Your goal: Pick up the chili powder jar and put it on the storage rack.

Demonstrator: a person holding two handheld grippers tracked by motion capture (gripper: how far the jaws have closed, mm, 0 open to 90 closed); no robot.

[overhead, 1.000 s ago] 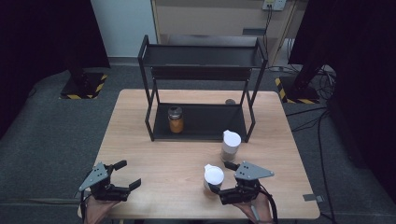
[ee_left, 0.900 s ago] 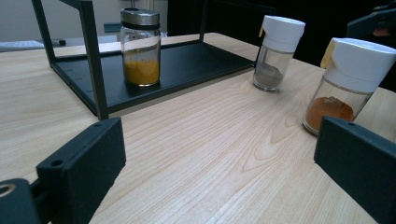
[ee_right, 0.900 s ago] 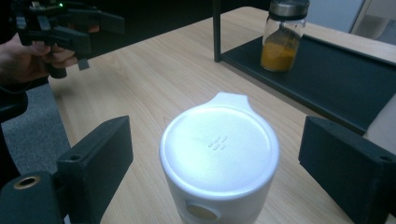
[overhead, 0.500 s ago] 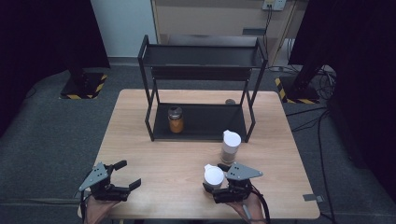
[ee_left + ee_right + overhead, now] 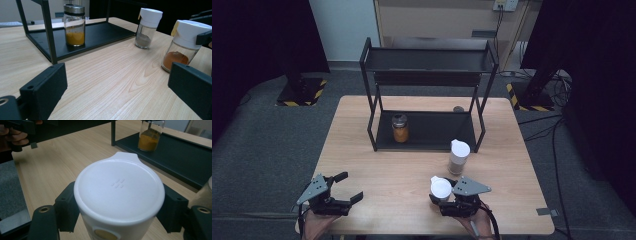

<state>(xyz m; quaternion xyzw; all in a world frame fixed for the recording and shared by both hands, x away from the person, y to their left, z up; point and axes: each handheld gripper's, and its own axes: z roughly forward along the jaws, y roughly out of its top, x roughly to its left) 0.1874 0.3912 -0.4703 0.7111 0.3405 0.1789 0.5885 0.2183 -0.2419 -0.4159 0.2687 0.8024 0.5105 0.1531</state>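
Right tongs [image 5: 438, 199] grip white-capped jar [image 5: 441, 188] — its contents hidden underneath

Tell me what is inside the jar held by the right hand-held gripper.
The held jar contains orange-brown powder at its bottom, seen through the glass. Its white cap hides everything from above.

Your wooden worktop [image 5: 362, 150] stands on grey carpet [image 5: 257, 145]; behind it you see a pale wall [image 5: 344, 25], black curtains [image 5: 257, 35] and yellow-striped stand bases [image 5: 299, 95].
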